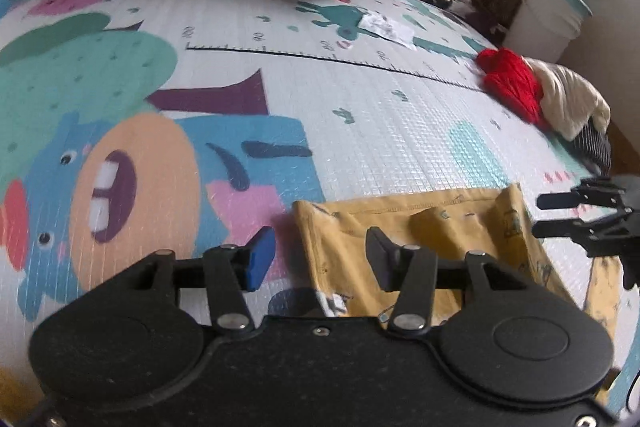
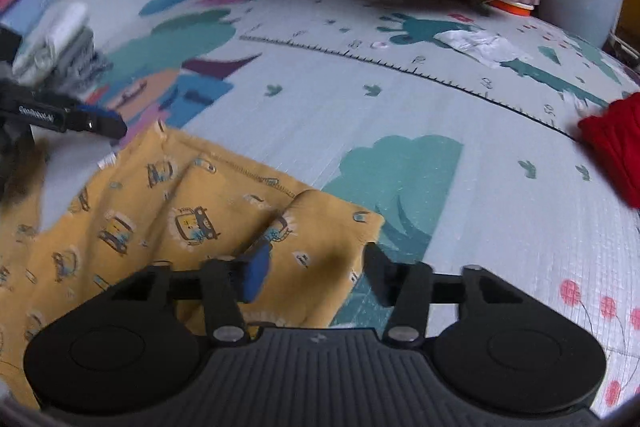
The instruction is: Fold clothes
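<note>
Left wrist view: left gripper (image 1: 320, 259) gapes, empty, over the soft yellow printed garment (image 1: 432, 247), lying rumpled on the quilted mat (image 1: 360, 107); right gripper (image 2: 316, 269) likewise parted.

left claw (image 1: 320, 259): jaws apart, nothing pinched, hovering over left edge of mustard-yellow printed cotton garment (image 1: 436, 247) | garment: flat on cartoon-patterned foam play mat (image 1: 360, 107) | right claw (image 1: 560, 215): at right edge | red knitted cloth (image 1: 512, 83): far right, touching cream cloth (image 1: 572, 103)
</note>
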A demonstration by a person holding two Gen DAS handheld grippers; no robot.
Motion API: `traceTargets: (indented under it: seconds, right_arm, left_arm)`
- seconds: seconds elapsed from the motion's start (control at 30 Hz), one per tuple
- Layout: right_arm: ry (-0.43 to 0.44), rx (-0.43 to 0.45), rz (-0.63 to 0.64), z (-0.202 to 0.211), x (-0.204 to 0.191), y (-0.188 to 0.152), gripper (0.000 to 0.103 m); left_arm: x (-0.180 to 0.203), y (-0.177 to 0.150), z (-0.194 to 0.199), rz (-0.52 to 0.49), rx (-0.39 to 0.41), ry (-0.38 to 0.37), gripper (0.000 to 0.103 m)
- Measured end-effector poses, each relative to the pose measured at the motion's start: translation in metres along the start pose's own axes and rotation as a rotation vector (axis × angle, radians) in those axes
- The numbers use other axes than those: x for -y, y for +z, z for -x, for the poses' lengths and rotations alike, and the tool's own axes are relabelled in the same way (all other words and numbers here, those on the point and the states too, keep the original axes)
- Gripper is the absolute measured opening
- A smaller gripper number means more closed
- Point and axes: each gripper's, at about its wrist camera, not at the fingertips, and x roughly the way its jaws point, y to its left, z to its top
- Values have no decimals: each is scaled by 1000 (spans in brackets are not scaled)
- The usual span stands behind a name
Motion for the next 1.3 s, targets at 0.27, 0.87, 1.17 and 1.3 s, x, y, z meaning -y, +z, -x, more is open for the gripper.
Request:
traceTargets:
  seconds: [0.27,0.87,1.17,1.3]
  right_arm:
    - [-8,8,-44,-1,9,1,2]
    - [21,-6,36,-10,6,9,52]
    - [-14,-58,19,-19,4,5,4]
    - [5,-2,-42,-2,14,3,3]
  left_arm:
    - [7,0,-16,-29,-19,-31,4]
    - [-22,0,-13,100,-20,-55,15]
    - [-15,-1,-18,66,-23,-43,15]
    - [-9,-1,-12,8,-4,-45,2]
